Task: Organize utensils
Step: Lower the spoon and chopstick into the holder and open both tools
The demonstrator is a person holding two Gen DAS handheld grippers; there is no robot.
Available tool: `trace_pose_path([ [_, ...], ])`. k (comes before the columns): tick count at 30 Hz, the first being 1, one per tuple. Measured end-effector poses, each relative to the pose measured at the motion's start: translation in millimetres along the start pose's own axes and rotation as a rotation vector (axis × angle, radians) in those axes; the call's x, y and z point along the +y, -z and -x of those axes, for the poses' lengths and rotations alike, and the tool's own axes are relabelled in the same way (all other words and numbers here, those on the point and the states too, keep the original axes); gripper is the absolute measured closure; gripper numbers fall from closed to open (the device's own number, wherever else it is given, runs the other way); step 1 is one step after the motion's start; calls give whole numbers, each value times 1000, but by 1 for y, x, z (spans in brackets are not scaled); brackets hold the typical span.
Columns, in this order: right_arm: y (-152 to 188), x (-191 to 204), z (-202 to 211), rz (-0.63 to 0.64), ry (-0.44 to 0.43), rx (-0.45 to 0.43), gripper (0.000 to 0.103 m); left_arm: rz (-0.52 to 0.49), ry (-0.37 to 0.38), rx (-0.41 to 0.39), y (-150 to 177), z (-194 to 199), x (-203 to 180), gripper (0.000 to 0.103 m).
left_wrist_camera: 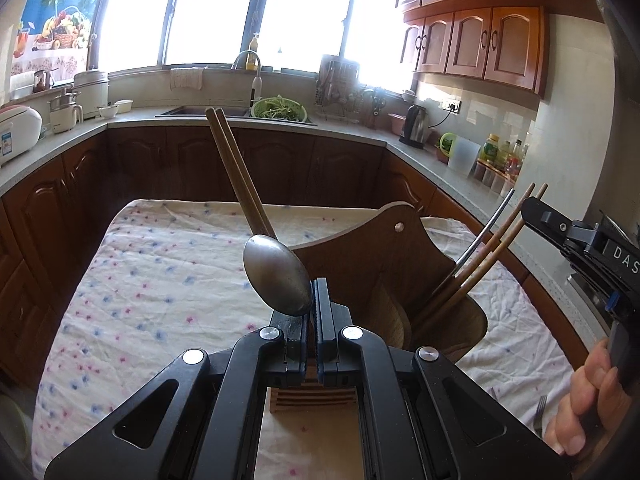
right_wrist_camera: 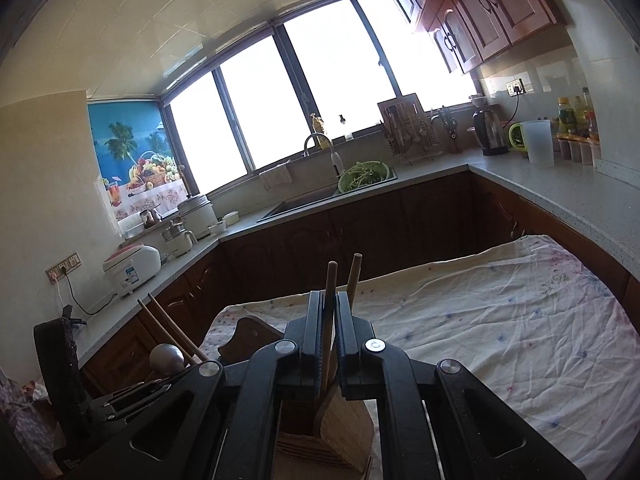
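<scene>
My left gripper (left_wrist_camera: 313, 294) is shut on a metal spoon (left_wrist_camera: 277, 274) and a pair of wooden chopsticks (left_wrist_camera: 236, 172), all pointing up and away. They are held just left of a wooden utensil holder (left_wrist_camera: 376, 264) on the cloth-covered table (left_wrist_camera: 160, 280). My right gripper (right_wrist_camera: 329, 312) is shut on a wooden chopstick (right_wrist_camera: 330, 312), with a second chopstick (right_wrist_camera: 353, 276) just right of it, over the holder (right_wrist_camera: 324, 440). In the left wrist view the right gripper (left_wrist_camera: 532, 208) is at the tops of two chopsticks (left_wrist_camera: 504, 236) standing in the holder beside a metal handle (left_wrist_camera: 486, 232).
A fork (left_wrist_camera: 540, 412) lies on the cloth near the person's right hand (left_wrist_camera: 588, 396). Counters wrap around the table with a sink (left_wrist_camera: 208, 111), a green colander (left_wrist_camera: 280, 109), a kettle (left_wrist_camera: 416, 124), a rice cooker (left_wrist_camera: 16, 128) and bottles (left_wrist_camera: 500, 152).
</scene>
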State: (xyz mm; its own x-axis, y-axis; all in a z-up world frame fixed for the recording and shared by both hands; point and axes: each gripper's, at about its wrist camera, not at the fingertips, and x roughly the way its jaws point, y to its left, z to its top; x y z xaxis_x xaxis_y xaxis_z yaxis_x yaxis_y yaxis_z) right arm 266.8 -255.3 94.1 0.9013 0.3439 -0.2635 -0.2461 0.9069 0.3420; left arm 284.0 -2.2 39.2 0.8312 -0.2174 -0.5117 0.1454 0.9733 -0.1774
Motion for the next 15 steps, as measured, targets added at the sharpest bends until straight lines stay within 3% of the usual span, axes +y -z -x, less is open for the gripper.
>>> trace_pose_path([
  [15, -3, -5, -2, -29, -6, 37, 92, 10, -14, 40, 1, -5, 2, 101],
])
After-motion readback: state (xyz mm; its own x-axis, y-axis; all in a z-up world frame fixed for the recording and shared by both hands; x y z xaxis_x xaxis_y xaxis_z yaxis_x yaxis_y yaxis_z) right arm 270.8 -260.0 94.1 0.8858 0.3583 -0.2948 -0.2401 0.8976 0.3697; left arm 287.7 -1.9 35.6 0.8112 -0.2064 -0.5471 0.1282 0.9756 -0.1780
